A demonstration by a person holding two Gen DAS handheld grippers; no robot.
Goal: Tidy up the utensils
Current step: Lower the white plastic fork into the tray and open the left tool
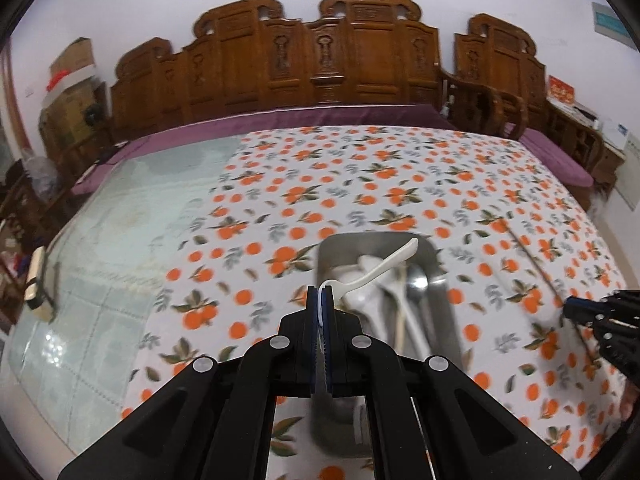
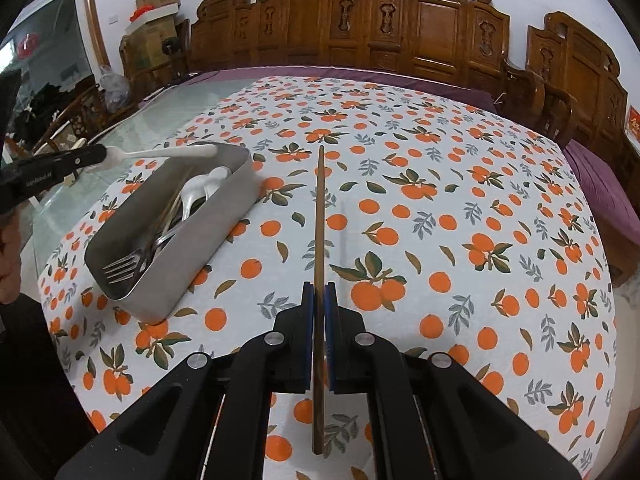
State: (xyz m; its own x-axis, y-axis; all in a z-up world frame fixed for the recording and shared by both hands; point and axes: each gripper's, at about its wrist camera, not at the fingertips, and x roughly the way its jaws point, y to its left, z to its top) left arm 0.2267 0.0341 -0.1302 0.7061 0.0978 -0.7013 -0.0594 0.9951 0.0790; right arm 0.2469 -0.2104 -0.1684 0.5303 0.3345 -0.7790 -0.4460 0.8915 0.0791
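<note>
left gripper (image 1: pixel 321 292) clamps white spoon (image 1: pixel 380 266) above tray (image 2: pixel 224 216) | right gripper (image 2: pixel 319 286) clamps chopstick (image 2: pixel 319 216) over cloth (image 2: pixel 460 184), beside tray

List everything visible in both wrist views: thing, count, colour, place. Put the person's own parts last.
metal tray: one, grey, on the tablecloth's left side, holding utensils
white spoon: one, held above the tray
white spoons: several, exact count unclear, in the tray
fork: one visible, silver, at the tray's near end
metal spoon: one, silver, in the tray
chopstick: one, brown, held over the cloth
tablecloth: one, white with oranges, on the glass table
glass table: one, greenish
carved bench: brown, behind the table
purple cushion: on the bench
left gripper: black, shut on white spoon
right gripper: black, shut on chopstick
</note>
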